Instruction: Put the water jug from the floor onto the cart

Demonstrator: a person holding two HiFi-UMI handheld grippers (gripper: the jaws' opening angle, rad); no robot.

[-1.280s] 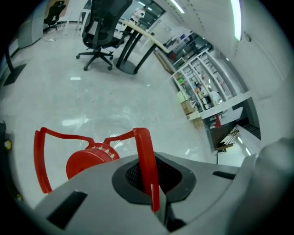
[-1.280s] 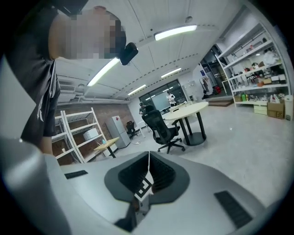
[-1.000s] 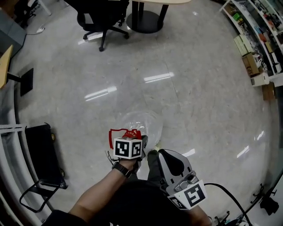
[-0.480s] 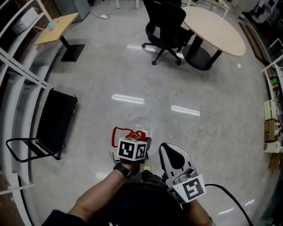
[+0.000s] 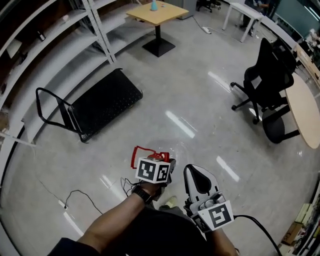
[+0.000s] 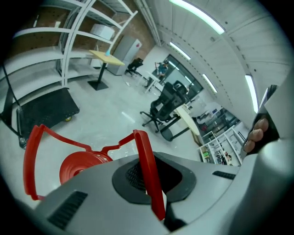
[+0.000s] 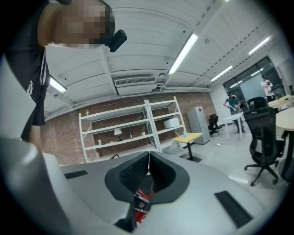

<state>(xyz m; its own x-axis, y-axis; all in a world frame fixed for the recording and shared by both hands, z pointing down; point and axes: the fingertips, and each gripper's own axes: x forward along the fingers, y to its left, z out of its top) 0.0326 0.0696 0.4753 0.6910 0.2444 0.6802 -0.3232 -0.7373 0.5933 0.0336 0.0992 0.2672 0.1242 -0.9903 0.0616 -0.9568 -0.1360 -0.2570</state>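
Note:
My left gripper point(image 5: 160, 161) is shut on the red carrying handle point(image 5: 141, 152) of the water jug, which hangs off the floor; its clear body is mostly hidden under the gripper. In the left gripper view the handle strap point(image 6: 146, 170) runs between the closed pads of the left gripper point(image 6: 149, 179), with the red cap point(image 6: 79, 168) below left. The black flat cart point(image 5: 102, 102) stands on the floor ahead to the left, its push bar toward me, also seen as the cart point(image 6: 42, 108). My right gripper point(image 5: 194, 172), beside the left one, is shut and empty, as the right gripper point(image 7: 148, 166) shows.
White shelving point(image 5: 47, 47) lines the wall behind the cart. A small yellow table point(image 5: 157, 12) stands at the back. A black office chair point(image 5: 267, 85) and a round table point(image 5: 306, 112) are to the right. A cable point(image 5: 75, 197) lies on the floor near left.
The whole view has swung round: the cart has come from the left edge to ahead of me, the chair and table have gone right. Both grippers travelled along, the left still holding the jug.

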